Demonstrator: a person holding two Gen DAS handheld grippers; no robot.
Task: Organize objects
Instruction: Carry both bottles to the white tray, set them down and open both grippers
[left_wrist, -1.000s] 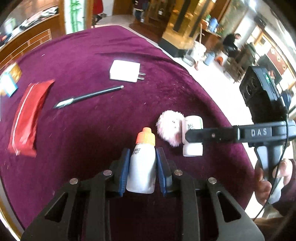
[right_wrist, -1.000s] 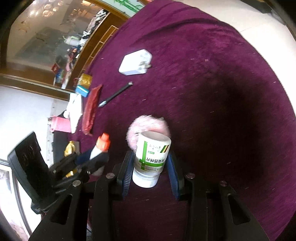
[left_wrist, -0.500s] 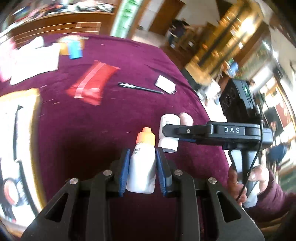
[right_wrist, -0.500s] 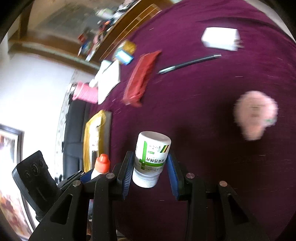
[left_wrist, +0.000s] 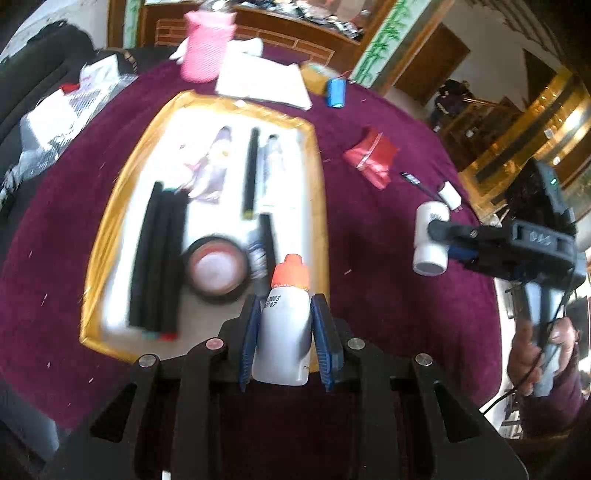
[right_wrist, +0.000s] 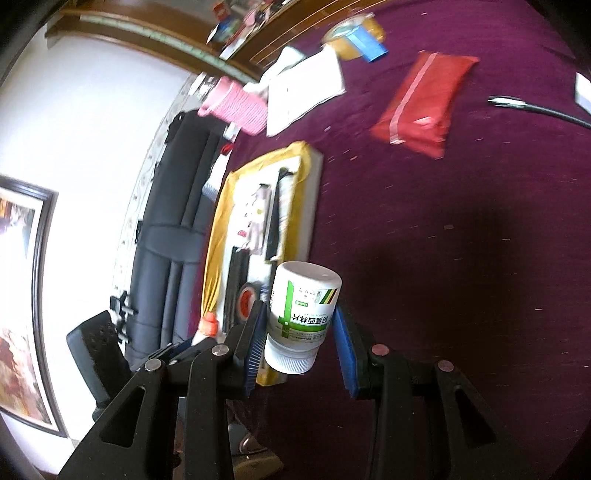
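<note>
My left tongs (left_wrist: 286, 332) grip the dropper bottle (left_wrist: 284, 321) over the tray (left_wrist: 317, 155); right tongs (right_wrist: 301, 343) clamp the pill bottle (right_wrist: 301, 314) beside it. Red packet (left_wrist: 371, 157), pen (right_wrist: 535, 109) remain on the tabletop (right_wrist: 461, 229).

A black sofa (right_wrist: 173, 236) stands by the white wall, with a framed picture (right_wrist: 22, 295) hanging nearby.

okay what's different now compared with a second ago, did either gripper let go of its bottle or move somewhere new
Neither let go. Both grippers swung away from the pink fluffy ball, now out of view, toward the gold-rimmed white tray. The left gripper now hangs over its near edge. Unchanged: it clamps the orange-capped white dropper bottle, and the right gripper clamps the green-labelled white pill bottle.
</note>
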